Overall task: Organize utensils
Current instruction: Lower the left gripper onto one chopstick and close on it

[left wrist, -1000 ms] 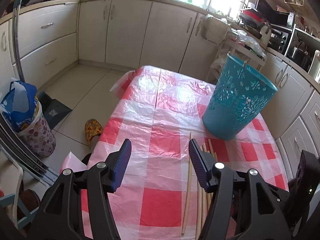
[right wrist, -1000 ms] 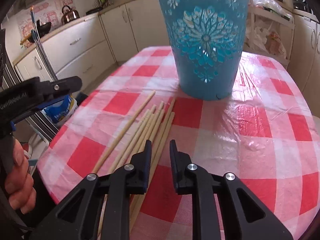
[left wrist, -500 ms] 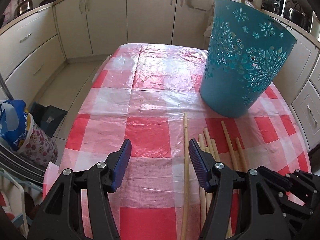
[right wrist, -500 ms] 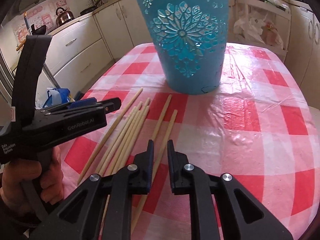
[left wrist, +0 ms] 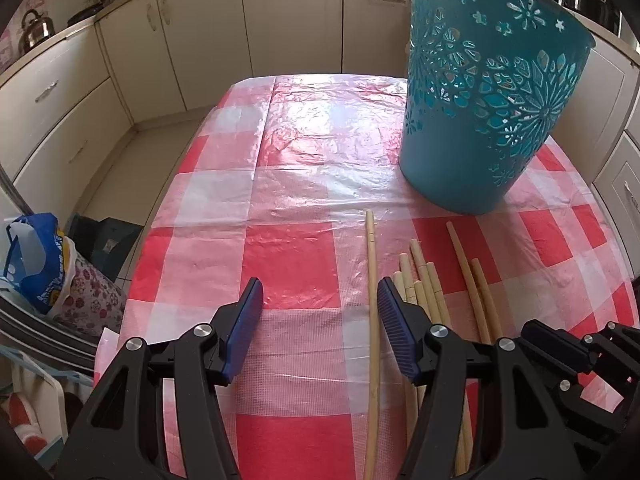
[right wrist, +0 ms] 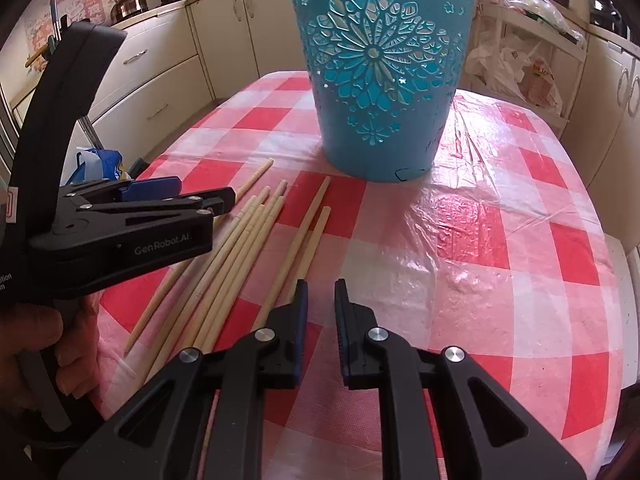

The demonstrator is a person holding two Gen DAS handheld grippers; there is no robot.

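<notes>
Several long wooden chopsticks (right wrist: 240,248) lie side by side on the red-and-white checked table (right wrist: 500,240), in front of a tall teal openwork basket (right wrist: 380,80). My left gripper (left wrist: 319,286) is open and hovers low over the table. One lone chopstick (left wrist: 372,280) lies between its jaws, close to the right finger and untouched. The other chopsticks (left wrist: 424,288) lie right of that finger, with the basket (left wrist: 480,112) beyond. In the right wrist view the left gripper (right wrist: 204,191) sits over the sticks' left side. My right gripper (right wrist: 321,286) is nearly closed on nothing, just right of two separate chopsticks (right wrist: 304,232).
Cream kitchen cabinets (left wrist: 192,40) run behind and to the left of the table. A kettle (right wrist: 128,2) stands on the counter. A blue-and-white bag (left wrist: 36,264) sits on the floor off the table's left edge. A rack with plastic bags (right wrist: 516,60) stands behind the basket.
The left gripper swung right and dropped lower, so the lone chopstick now lies between its jaws. In the right wrist view it came in over the chopsticks. The right jaws narrowed slightly.
</notes>
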